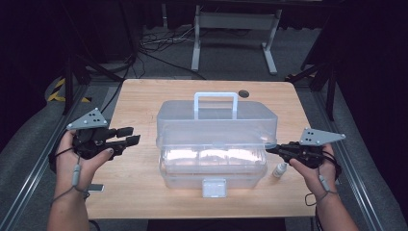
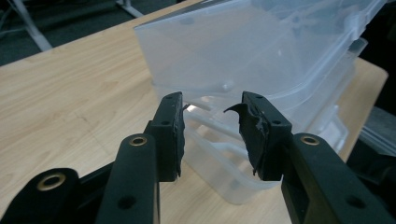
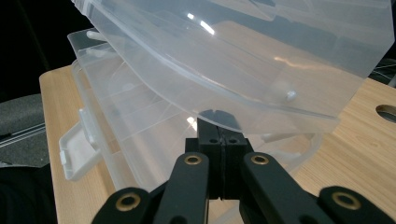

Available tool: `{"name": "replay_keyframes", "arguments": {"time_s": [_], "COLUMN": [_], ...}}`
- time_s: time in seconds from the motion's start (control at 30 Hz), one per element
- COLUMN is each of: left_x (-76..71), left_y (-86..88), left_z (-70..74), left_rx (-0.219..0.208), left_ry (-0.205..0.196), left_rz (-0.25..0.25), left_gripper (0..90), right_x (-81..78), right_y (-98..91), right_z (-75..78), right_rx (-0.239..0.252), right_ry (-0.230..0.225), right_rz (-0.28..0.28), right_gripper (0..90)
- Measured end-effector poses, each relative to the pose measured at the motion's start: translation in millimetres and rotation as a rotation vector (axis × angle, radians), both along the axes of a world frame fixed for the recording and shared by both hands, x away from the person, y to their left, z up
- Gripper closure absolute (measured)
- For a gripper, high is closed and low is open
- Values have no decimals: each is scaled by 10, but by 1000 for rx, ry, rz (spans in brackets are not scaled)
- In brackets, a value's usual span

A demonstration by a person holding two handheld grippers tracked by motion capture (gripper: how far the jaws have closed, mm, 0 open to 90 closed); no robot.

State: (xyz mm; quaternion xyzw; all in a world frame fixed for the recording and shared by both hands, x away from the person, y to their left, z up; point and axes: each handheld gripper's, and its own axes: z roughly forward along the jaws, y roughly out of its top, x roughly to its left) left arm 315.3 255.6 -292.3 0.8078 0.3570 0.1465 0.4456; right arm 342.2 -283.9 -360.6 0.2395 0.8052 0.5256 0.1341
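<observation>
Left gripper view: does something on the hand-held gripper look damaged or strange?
Yes. On the left hand-held gripper, the black pad on the right-side jaw looks torn: its top edge curls off in a hook and its inner edge is ragged. The other pad lies flat.

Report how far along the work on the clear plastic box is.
Done: the lid is raised and the latch hangs loose. In hand: the shut right claw props the lid's edge; the left claw, jaws apart, nears the box. Left: the small bottle sits outside on the table.
</observation>
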Motion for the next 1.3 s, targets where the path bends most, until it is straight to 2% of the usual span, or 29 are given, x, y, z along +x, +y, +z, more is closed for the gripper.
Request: {"name": "replay_keyframes", "arguments": {"time_s": [0.03,0.33,0.53,0.63,0.73,0.83,0.9,1.2,1.3], "left_x": [-17,-88,-197,-236,-234,-221,-217,-118,-90], "left_y": [7,39,-51,-96,-126,-169,-206,-456,-502], "left_z": [-8,-137,-239,-291,-335,-353,-363,-467,-484], "left_rx": [4,-49,-50,-58,-76,-75,-88,-85,-99], "left_ry": [-7,16,10,25,32,48,69,77,82], "left_rz": [8,-18,-47,-76,-95,-109,-142,-203,-208], "left_gripper": [605,610,623,625,629,636,672,719,744], "right_x": [0,-1,-1,-3,-5,-3,-4,4,6], "right_y": [0,1,3,6,5,5,5,11,10], "right_z": [1,11,10,11,9,11,11,5,6], "right_rx": [0,2,11,10,11,13,12,15,16], "right_ry": [-1,-6,8,5,4,1,-1,0,0], "right_rz": [0,-9,-14,-16,-17,-20,-22,-21,-21], "right_gripper": [900,900,900,900,900,900,900,900,900]}}
